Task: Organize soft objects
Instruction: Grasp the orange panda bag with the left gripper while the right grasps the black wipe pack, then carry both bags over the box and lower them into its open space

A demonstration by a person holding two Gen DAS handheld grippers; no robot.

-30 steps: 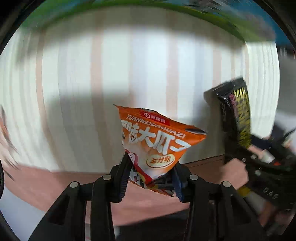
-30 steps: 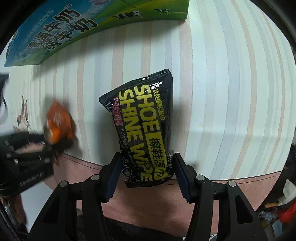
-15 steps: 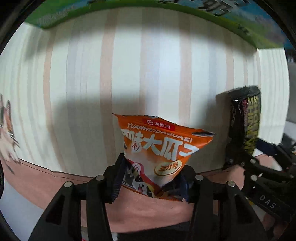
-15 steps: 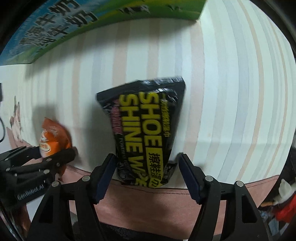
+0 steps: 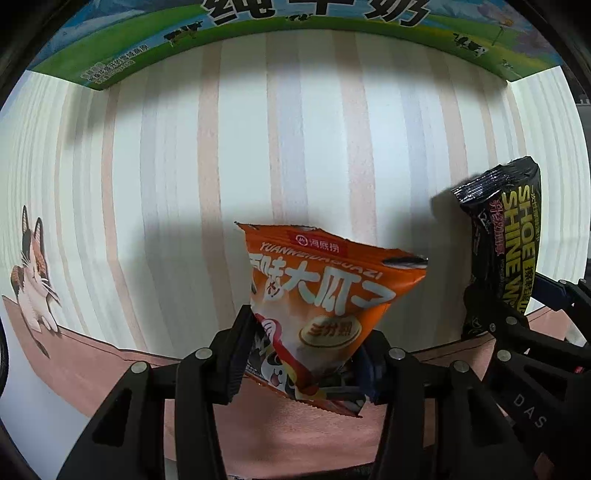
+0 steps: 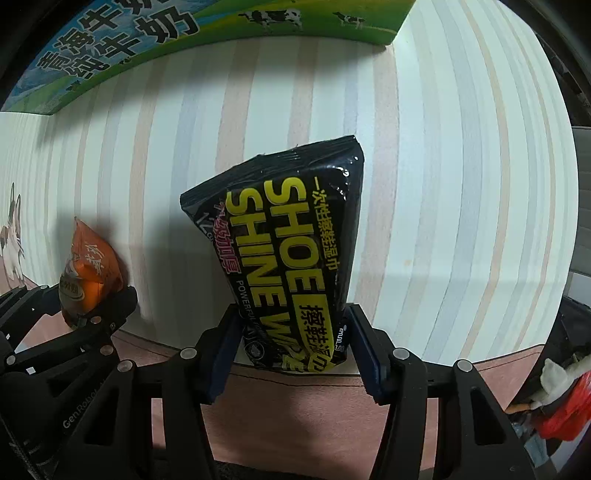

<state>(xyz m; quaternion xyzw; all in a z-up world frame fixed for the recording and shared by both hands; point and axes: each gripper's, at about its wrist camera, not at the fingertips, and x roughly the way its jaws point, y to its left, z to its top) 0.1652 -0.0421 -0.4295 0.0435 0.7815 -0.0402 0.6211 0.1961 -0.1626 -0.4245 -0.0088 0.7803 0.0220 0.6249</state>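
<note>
My left gripper [image 5: 303, 354] is shut on an orange snack bag [image 5: 321, 306] and holds it above the striped tablecloth [image 5: 258, 147]. My right gripper [image 6: 291, 350] is shut on a black shoe shine wipes pack [image 6: 288, 258], which stands upright between its jaws. Each gripper shows in the other's view: the wipes pack [image 5: 506, 236] is at the right of the left wrist view, and the snack bag [image 6: 88, 273] is at the left of the right wrist view. The two grippers are side by side and close together.
A green and blue milk carton box [image 5: 295, 33] lies at the far edge of the cloth, also in the right wrist view [image 6: 184, 37]. A cat picture [image 5: 33, 266] is on the cloth's left. Red and white clutter [image 6: 554, 398] sits off the right edge.
Both grippers have moved forward over the cloth toward the milk box, still holding their packs. The right gripper and wipes pack have come closer to the left gripper.
</note>
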